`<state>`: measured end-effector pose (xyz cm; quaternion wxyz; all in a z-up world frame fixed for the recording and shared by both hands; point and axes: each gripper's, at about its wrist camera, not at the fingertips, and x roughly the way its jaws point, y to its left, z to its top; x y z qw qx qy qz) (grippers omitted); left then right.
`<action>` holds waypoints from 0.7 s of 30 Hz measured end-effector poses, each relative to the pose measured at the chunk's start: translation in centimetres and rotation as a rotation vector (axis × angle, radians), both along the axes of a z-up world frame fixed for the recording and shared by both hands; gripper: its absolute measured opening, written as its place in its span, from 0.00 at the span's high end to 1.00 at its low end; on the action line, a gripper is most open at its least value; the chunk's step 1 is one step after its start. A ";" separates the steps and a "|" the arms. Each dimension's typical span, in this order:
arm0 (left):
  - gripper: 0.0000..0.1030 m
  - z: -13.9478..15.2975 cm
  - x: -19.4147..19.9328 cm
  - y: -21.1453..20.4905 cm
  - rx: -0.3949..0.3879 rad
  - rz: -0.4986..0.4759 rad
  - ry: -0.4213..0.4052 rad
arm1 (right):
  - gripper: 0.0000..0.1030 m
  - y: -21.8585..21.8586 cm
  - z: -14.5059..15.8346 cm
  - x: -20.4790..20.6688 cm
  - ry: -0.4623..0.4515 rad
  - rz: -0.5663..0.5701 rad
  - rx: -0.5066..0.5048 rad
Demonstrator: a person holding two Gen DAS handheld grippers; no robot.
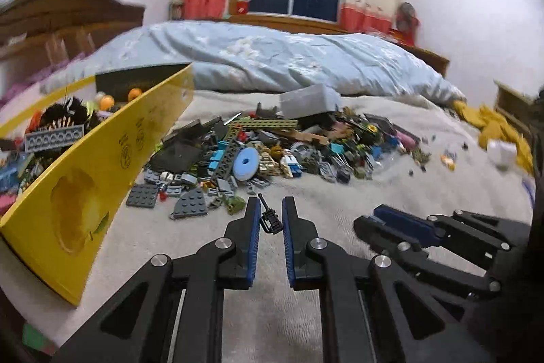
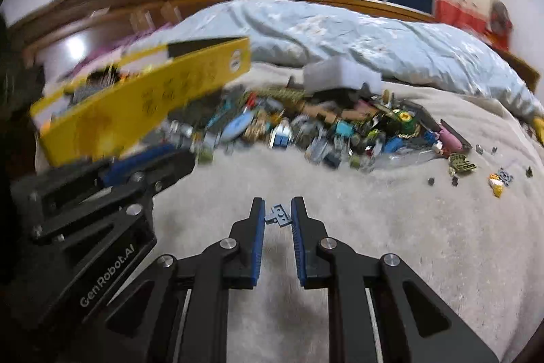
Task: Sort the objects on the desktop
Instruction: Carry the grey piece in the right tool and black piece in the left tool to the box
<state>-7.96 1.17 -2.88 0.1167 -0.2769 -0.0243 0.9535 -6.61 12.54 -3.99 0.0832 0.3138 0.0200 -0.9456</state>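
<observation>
Only the left wrist view looks into the yellow box [image 1: 85, 172] at far left, filled with bricks. There the left gripper [image 1: 271, 218] pinches a small black piece [image 1: 270, 220]. The right gripper [image 2: 278, 216] is nearly closed on a small blue-grey plate [image 2: 278, 215], near the brick pile [image 2: 323, 131].

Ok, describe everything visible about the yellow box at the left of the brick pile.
The yellow box is an open cardboard carton with a long, glossy yellow side wall that bears small printed marks and a faint round picture. Its inner far wall looks dark. It sits tilted on the beige blanket, left of the brick pile. It already holds bricks, among them a grey studded plate and orange round pieces. In the right wrist view it is blurred. No claw touches it.
</observation>
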 end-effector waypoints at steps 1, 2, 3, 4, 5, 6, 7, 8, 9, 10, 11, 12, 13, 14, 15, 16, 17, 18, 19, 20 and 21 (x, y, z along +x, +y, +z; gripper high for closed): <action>0.86 0.2 -0.1 -0.2 0.017 0.004 -0.004 | 0.86 0.1 0.7 -0.1 0.012 -0.008 -0.025; 0.86 0.4 -0.1 -0.1 0.023 -0.005 -0.007 | 0.86 0.1 1.1 0.0 0.028 0.004 -0.042; 0.86 0.5 -0.1 -0.2 0.035 -0.016 -0.013 | 0.86 -0.1 1.6 0.2 0.049 0.010 -0.043; 0.86 0.4 -0.1 -0.2 0.040 -0.024 -0.016 | 0.86 -0.1 2.0 0.5 0.071 0.015 -0.038; 0.86 0.5 0.0 -0.2 0.037 -0.026 -0.010 | 0.86 -0.3 2.3 0.7 0.085 0.025 -0.039; 0.87 0.5 0.3 -0.2 0.034 -0.029 -0.002 | 0.86 -0.4 2.6 1.0 0.097 0.032 -0.040; 0.87 0.7 0.5 -0.3 0.031 -0.035 0.011 | 0.86 -0.6 2.8 1.2 0.104 0.037 -0.035; 0.87 0.8 0.6 -0.5 0.033 -0.037 0.015 | 0.86 -0.7 2.9 1.2 0.108 0.041 -0.033; 0.87 0.9 0.7 -0.6 0.041 -0.039 0.015 | 0.86 -0.9 3.1 1.3 0.111 0.046 -0.031; 0.87 0.9 0.9 -0.8 0.044 -0.038 0.017 | 0.86 -1.2 3.2 1.5 0.118 0.049 -0.024; 0.87 1.1 1.1 -1.0 0.034 -0.031 0.026 | 0.85 -1.4 3.3 1.5 0.126 0.051 -0.017; 0.87 1.2 1.1 -1.1 0.028 -0.027 0.036 | 0.85 -1.9 3.4 1.6 0.141 0.052 0.003; 0.87 1.4 1.3 -1.3 0.018 -0.026 0.049 | 0.85 -2.2 3.5 1.7 0.153 0.060 0.011; 0.87 1.7 1.5 -1.5 0.012 -0.026 0.064 | 0.85 -2.5 3.6 1.7 0.162 0.064 0.019; 0.87 1.9 1.7 -1.9 0.010 -0.024 0.080 | 0.85 -2.8 3.7 1.6 0.170 0.066 0.024; 0.87 2.2 1.9 -2.1 0.003 -0.022 0.094 | 0.85 -3.0 3.7 1.6 0.175 0.070 0.023; 0.87 2.4 2.2 -2.3 -0.002 -0.022 0.112 | 0.85 -3.2 3.8 1.5 0.182 0.074 0.021; 0.87 2.6 2.3 -2.6 -0.005 -0.017 0.120 | 0.85 -3.5 3.8 1.3 0.181 0.077 0.020; 0.87 2.7 2.4 -3.0 -0.005 -0.011 0.127 | 0.85 -3.8 3.8 1.2 0.176 0.081 0.015; 0.87 2.7 2.3 -3.5 0.001 -0.005 0.127 | 0.85 -4.1 3.9 1.2 0.175 0.084 0.011; 0.87 2.8 2.3 -3.9 0.008 0.000 0.123 | 0.85 -4.4 3.9 1.2 0.178 0.087 0.011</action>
